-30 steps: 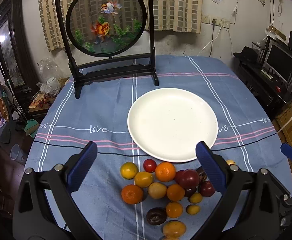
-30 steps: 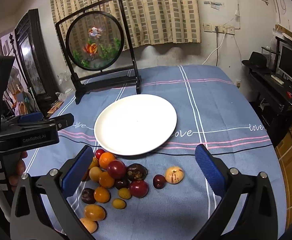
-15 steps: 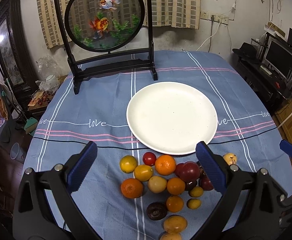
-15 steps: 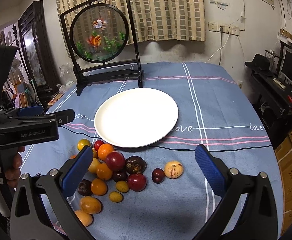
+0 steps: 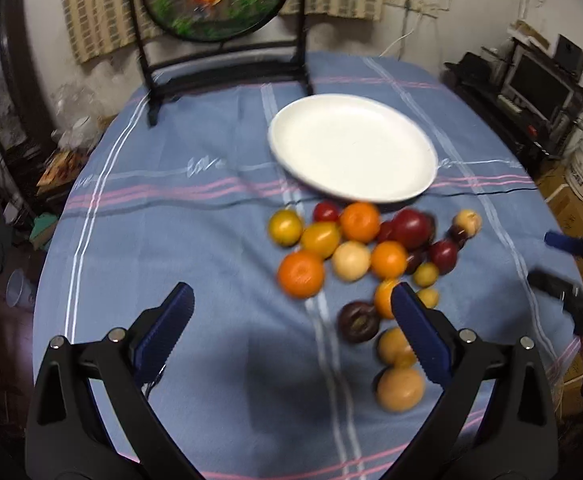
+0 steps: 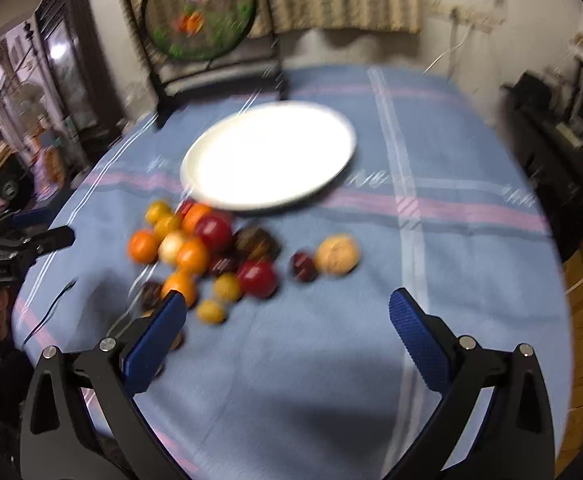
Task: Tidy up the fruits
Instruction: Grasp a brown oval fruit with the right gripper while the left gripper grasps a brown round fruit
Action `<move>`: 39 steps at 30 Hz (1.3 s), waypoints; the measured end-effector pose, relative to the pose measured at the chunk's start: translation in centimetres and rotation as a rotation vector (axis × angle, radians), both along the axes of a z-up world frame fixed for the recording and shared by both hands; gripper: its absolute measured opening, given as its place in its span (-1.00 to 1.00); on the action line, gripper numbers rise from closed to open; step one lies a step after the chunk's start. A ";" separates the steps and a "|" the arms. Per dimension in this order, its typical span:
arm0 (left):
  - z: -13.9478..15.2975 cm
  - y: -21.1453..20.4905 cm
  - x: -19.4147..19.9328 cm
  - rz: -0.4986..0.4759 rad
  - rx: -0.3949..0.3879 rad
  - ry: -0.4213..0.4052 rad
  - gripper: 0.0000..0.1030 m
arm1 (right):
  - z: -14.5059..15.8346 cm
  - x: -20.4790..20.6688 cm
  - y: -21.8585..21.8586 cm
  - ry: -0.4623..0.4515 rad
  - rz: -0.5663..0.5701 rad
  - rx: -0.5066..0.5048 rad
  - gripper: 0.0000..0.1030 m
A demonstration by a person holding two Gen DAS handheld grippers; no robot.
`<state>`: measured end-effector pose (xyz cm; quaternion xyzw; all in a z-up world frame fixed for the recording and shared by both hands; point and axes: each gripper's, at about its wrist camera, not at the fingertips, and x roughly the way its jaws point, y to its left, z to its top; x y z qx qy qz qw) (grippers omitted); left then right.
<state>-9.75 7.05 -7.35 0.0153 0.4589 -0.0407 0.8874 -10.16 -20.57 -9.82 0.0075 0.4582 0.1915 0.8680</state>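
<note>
Both tools, left (image 5: 291, 312) and right (image 6: 287, 312), hung open, the right's jaws just narrowing on nothing, above scattered fruits (image 5: 367, 248) beside a bare plate (image 5: 351, 148).

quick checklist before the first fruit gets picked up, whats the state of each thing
1. Plate free of fruit: ok, nothing lies on it.
2. Fruit pile within sight, on the cloth just short of the plate: ok.
3. Left claw open with nothing in it: ok.
4. Right claw with nothing in it: ok, though its jaws have just been closing a little and stand wide.
5. Either claw lined up on one fruit: not ok, only cloth lies between the tips.
6. Sharp view for aiming: not ok, both views are blurred.
</note>
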 end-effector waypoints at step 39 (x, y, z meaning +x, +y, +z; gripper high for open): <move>-8.5 -9.7 -3.5 -0.387 0.006 0.199 0.68 | -4.5 1.1 1.5 0.198 0.123 0.065 -0.22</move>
